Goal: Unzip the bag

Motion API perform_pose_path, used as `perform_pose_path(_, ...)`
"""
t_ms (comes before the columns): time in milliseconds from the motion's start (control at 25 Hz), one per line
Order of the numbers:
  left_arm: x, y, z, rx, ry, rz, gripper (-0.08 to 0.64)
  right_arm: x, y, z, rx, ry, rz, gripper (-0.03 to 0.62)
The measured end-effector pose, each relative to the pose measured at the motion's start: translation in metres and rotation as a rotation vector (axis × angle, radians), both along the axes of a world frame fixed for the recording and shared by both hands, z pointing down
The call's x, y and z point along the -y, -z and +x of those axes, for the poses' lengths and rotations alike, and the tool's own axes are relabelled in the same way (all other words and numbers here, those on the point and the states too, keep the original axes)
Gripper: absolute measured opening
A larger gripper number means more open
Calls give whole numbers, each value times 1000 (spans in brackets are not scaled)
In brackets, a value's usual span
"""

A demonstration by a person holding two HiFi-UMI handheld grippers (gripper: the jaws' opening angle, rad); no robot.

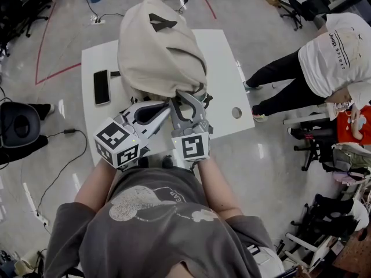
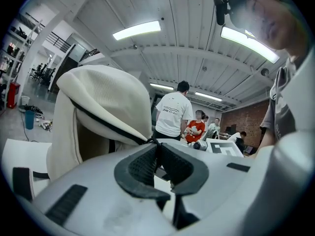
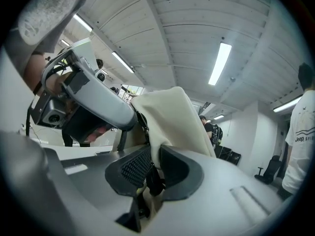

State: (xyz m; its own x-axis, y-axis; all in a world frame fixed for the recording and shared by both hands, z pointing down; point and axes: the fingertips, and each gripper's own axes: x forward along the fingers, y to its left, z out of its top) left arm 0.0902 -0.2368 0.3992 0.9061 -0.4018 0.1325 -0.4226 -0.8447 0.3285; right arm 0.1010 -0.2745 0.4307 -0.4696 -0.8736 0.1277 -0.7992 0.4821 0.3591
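A cream fabric bag [image 1: 156,45] sits slumped on a white worktop [image 1: 220,51], its long axis running straight away from the operator, with both tongs working at its near end. The left tongs [image 1: 167,104] are closed tight on a small dark tab, apparently the zip pull [image 2: 154,142]. From there the dark zip [image 2: 106,124] climbs up and away over the bag's rounded shoulder. The right tongs [image 1: 188,97] sit just beside them, touching the bag, clamped on a fold of cream cloth that rises between the pads, with a dark strip caught below it.

The whole bag lies ahead of both tongs, and the zip leads forward and upward from the left pair, so the left hand is the one on the slider end. The right hand looks set to anchor the cloth while the pull is drawn along that line. The two grips sit so close that the cloth between them has little slack to give.

The bag is soft and unstructured, ribbed in places, with a dark triangular patch near its far top. How much of the zip is undone cannot be told. A black phone [image 1: 102,87] lies on the worktop left of the bag, well clear of the tongs.
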Motion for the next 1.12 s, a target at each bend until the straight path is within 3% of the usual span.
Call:
perform_pose_path(280, 13, -4, -10, 20, 6, 9, 35, 0, 0, 4, 44, 9, -24, 51)
perform_pose_path(480, 13, 10, -14, -50, 2, -14, 34, -1, 1, 5, 60, 3, -26, 51)
perform_pose_path(640, 12, 18, -17, -59, -15, -7, 34, -2, 3, 6, 63, 3, -18, 51)
perform_pose_path(720, 13, 20, -24, -94, -16, -41, 34, -3, 4, 6, 55, -3, -11, 51)
perform_pose_path(880, 21, 29, -50, -206, 33, -112, 34, -2, 4, 8, 48, -10, -9, 49)
perform_pose_path(1120, 39, 40, -100, -259, 133, -92, 34, 1, 1, 10, 36, 6, 26, 49)
